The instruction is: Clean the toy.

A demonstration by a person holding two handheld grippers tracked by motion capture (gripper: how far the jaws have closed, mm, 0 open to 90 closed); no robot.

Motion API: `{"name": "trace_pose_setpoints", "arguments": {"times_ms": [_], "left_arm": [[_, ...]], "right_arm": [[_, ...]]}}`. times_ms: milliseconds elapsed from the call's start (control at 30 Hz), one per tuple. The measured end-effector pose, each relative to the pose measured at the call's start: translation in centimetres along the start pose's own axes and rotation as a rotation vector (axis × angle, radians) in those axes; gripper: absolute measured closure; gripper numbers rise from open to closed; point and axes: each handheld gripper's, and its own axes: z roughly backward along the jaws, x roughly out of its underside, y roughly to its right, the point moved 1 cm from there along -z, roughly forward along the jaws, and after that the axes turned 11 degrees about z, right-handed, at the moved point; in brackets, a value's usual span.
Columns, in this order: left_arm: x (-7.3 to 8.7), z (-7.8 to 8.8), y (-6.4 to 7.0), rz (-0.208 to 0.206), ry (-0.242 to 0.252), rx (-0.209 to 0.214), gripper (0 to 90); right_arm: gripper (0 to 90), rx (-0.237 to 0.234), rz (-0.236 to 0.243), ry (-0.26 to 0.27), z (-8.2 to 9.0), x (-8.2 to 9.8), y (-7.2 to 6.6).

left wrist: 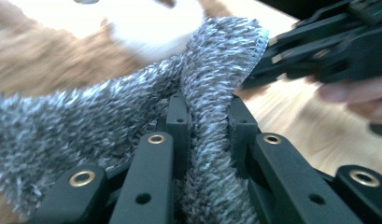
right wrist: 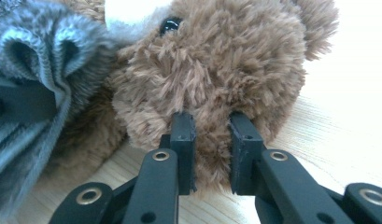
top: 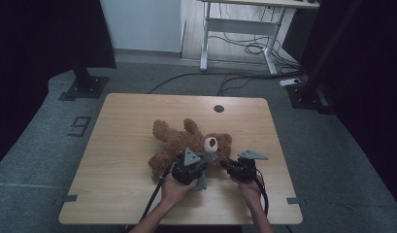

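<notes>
On the wooden table (top: 113, 145), the right gripper (right wrist: 211, 135) clamps the teddy bear (top: 186, 141) by its head, apparently steadying it, while the left gripper (left wrist: 207, 116) pinches a grey fuzzy cloth (left wrist: 86, 116) against the bear's chest.

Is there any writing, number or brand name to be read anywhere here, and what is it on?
"9": a single dark digit marked on the grey floor to the left of the wooden table; seen from this side it could equally be a 6.
No label, tag or brand is readable on the teddy bear, the grey fluffy cloth, or the black grippers.
</notes>
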Motion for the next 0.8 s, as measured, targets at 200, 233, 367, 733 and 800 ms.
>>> {"name": "trace_pose_setpoints", "arguments": {"times_ms": [200,233,367,733,800], "left_arm": [[-0.4,-2.7,0.9,0.008,-0.035,-0.002,75.5],[-0.3,-3.0,0.8,0.010,-0.037,-0.006,75.5],[0.3,-2.7,0.2,0.003,-0.028,-0.019,75.9],[2.8,3.1,-5.7,0.061,0.020,-0.101,76.1],[3.3,4.7,-6.8,0.074,0.038,-0.118,76.0]], "right_arm": [[75.3,0.001,-0.001,0.000,0.0,0.0,0.0],[75.3,0.003,-0.001,-0.003,0.0,0.0,0.0],[75.4,-0.006,-0.006,0.000,0.0,0.2,0.2],[75.5,-0.031,0.004,0.003,0.2,0.4,0.2],[75.6,-0.035,0.007,0.001,0.2,0.5,0.2]]}}
